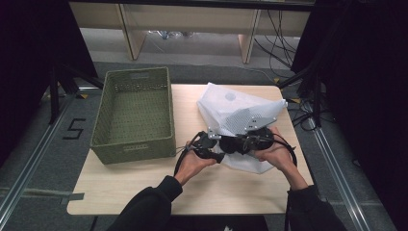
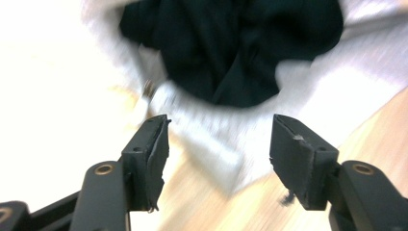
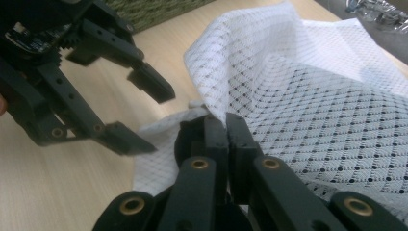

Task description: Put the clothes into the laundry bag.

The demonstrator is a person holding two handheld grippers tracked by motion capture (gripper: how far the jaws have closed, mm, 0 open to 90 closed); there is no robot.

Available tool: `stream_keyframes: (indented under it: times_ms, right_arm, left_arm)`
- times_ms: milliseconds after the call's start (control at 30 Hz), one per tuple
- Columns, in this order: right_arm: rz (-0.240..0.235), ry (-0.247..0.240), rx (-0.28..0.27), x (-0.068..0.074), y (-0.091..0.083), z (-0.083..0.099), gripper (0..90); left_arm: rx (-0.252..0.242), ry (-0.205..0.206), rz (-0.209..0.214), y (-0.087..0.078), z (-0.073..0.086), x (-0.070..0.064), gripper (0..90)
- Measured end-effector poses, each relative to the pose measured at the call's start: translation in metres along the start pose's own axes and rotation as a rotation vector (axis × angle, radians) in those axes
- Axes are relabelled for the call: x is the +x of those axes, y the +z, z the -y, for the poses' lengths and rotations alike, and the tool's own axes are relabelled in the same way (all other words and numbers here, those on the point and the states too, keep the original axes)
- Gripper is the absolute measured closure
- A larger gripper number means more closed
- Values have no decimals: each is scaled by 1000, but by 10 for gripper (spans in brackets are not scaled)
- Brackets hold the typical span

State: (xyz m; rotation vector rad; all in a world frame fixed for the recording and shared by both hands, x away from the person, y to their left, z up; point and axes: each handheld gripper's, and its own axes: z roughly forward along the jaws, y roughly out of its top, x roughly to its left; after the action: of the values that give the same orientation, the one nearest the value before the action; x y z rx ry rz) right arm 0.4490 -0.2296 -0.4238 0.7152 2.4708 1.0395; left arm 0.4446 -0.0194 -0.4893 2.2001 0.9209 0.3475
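A white mesh bag (image 1: 235, 108) lies crumpled on the right half of the wooden table (image 1: 216, 192). My right gripper (image 3: 225, 122) is shut on the bag's near edge (image 3: 312, 96), holding a fold of mesh up. My left gripper (image 2: 219, 127) is open, with its jaws wide apart just in front of the bag's mouth. A black cloth (image 2: 231, 43) sits inside the white mesh (image 2: 337, 82), beyond the open jaws. In the high view the left gripper (image 1: 217, 150) and right gripper (image 1: 233, 144) meet at the bag's front edge. The right gripper view shows the left gripper (image 3: 144, 113) close by.
A green woven basket (image 1: 134, 113) stands on the table's left half, close to the left hand, and looks empty inside. Bare tabletop lies in front of the hands. Wooden shelving legs and cables are on the floor beyond the table.
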Motion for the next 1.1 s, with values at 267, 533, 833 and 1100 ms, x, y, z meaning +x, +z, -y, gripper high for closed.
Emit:
stream_keyframes:
  times_ms: [267,533,833,1100]
  right_arm:
    - [-36,-19,50,9,17,5,899]
    - [-65,-24,118,18,36,17,899]
    - [-68,-65,194,31,56,20,899]
    - [92,-43,180,0,60,20,900]
  left_arm:
    - [14,11,85,12,12,7,863]
    - [9,27,144,-9,18,2,875]
    - [40,30,107,-20,38,3,879]
    - [78,37,95,-26,46,7,880]
